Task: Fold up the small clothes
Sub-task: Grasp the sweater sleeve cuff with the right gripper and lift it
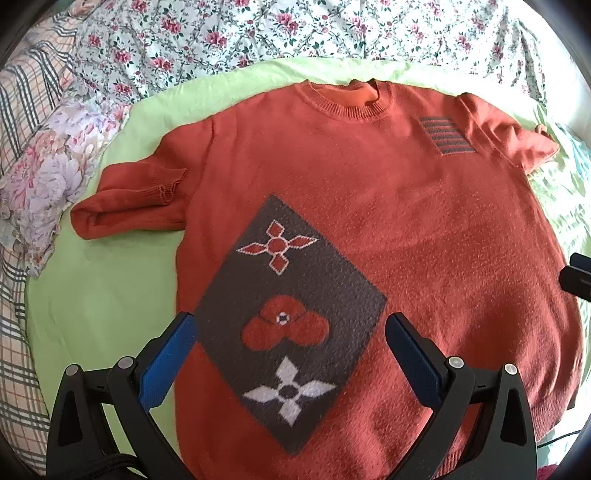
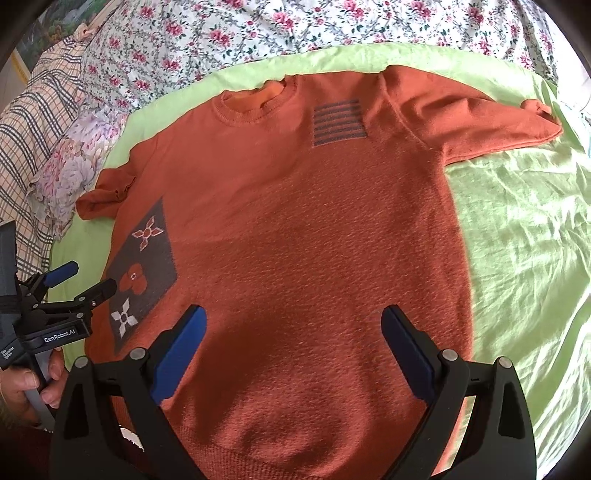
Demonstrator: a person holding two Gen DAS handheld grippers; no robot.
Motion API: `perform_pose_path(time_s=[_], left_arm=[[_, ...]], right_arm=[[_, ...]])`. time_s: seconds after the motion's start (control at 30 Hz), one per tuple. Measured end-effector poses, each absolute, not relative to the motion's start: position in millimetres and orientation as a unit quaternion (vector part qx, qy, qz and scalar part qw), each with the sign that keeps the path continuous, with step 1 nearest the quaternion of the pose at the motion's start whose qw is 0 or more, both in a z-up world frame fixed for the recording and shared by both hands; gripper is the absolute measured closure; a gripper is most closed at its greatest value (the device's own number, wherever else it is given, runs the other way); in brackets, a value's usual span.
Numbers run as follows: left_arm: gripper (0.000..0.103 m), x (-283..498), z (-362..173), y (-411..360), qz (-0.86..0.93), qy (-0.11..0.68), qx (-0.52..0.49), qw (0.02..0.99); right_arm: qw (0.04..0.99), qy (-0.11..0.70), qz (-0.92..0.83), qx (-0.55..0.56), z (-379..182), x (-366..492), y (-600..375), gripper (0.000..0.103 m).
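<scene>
An orange knit sweater [image 1: 406, 229] lies flat, front up, on a light green sheet [image 1: 103, 280], neck away from me. It has a grey diamond patch with flower motifs [image 1: 284, 317] and a grey striped patch [image 1: 445, 134]. Its left sleeve [image 1: 129, 199] is bunched and folded; its right sleeve [image 2: 480, 114] lies spread out. My left gripper [image 1: 290, 328] is open, hovering above the diamond patch near the hem. My right gripper [image 2: 293, 321] is open above the lower middle of the sweater [image 2: 295, 221]. The left gripper also shows in the right wrist view [image 2: 86, 278], open.
A floral quilt [image 1: 258, 33] is bunched behind the sheet. A pale floral pillow [image 1: 48, 173] and plaid bedding [image 1: 18, 332] lie to the left. Green sheet [image 2: 524, 229] spreads to the right of the sweater. A hand [image 2: 26, 387] holds the left gripper's handle.
</scene>
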State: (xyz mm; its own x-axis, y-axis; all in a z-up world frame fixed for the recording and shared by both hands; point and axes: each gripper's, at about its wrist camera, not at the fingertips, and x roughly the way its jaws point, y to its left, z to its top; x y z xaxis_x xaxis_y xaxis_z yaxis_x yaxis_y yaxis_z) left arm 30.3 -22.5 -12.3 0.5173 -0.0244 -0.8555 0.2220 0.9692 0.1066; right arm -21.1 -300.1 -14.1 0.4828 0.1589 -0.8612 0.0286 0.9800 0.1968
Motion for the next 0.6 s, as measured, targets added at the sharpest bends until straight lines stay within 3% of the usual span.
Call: perform_pose_path(time_s=[0.6], left_arm=[[0.001,103,-19,-60,-0.054,0.519,0.084,0.849]], right_arm=[[0.855,0.466,-0.086,0.211,-3,21,-499,0.01]])
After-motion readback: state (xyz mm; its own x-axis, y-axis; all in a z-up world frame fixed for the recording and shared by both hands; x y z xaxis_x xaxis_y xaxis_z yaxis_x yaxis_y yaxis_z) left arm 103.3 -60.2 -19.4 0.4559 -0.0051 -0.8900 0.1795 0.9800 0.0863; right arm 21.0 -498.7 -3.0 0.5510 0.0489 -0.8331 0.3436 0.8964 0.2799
